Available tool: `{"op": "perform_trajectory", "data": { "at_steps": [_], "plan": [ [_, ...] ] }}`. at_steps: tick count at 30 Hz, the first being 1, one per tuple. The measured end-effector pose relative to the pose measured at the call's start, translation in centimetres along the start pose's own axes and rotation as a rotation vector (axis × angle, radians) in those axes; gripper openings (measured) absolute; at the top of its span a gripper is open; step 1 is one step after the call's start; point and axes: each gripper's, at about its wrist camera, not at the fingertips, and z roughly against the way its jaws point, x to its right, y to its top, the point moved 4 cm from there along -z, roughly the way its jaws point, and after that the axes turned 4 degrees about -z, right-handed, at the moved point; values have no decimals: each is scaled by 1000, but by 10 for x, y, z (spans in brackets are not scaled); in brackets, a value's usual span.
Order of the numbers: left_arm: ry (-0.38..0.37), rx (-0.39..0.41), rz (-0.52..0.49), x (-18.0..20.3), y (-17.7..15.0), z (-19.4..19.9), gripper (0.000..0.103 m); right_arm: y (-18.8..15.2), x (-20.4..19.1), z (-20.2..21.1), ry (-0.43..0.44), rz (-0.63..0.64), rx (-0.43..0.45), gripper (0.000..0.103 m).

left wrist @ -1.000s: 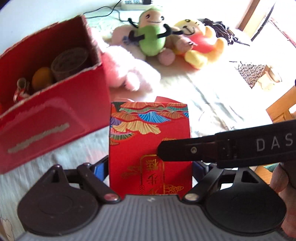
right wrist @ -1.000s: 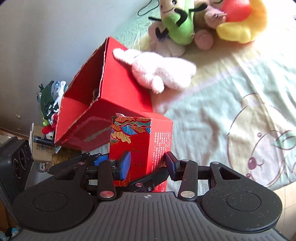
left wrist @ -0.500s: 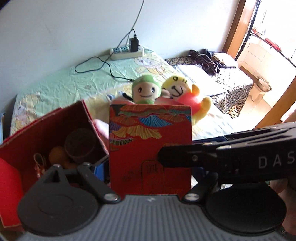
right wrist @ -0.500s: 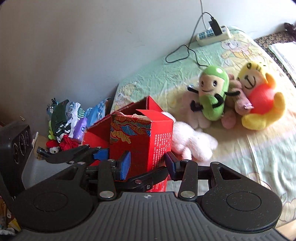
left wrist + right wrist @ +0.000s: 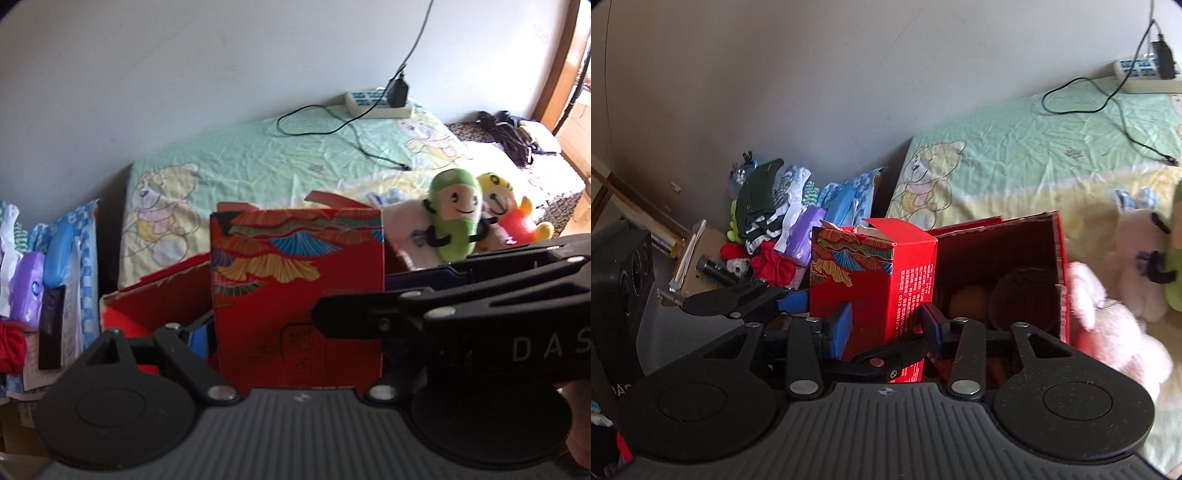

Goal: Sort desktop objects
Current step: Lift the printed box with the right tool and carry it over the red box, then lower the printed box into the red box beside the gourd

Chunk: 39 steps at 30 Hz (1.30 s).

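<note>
left gripper: clamped on the small red carton, upright | right gripper: also closed on that carton, crossing from 3 o'clock | big red box: open, at the carton's 3 o'clock in the right wrist view, just behind it | plush toys: 2 o'clock on the bed

Left wrist view – sits low behind the left claw, looks forward along its fingers at a small red patterned box very near the lens, bed and wall beyond. Right wrist view – same sort of mount behind the right claw, faces the box's corner from close by, angled more to the left, floor clutter included. Shared: the box, the big open red carton, bear-print sheet, power strip, plush toys. Each view catches the other claw crossing.
</note>
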Motion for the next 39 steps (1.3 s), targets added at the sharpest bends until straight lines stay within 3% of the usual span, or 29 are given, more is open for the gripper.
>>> {"op": "perform_trajectory", "data": {
  "at_steps": [8, 16, 19, 30, 39],
  "plan": [
    [74, -159, 53, -55, -37, -54, 86, 1, 4, -87, 64, 25, -178, 45],
    [102, -292, 18, -69, -57, -93, 86, -6, 14, -132, 80, 23, -347, 45],
    [129, -309, -30, -65, -60, -99, 86, -6, 16, -139, 87, 32, -382, 46],
    [196, -376, -50, -64, -50, -113, 87, 1, 32, -159, 123, -21, -436, 49],
    [203, -402, -43, -67, -49, -108, 87, 3, 26, -174, 96, 41, -438, 49]
  ]
}}
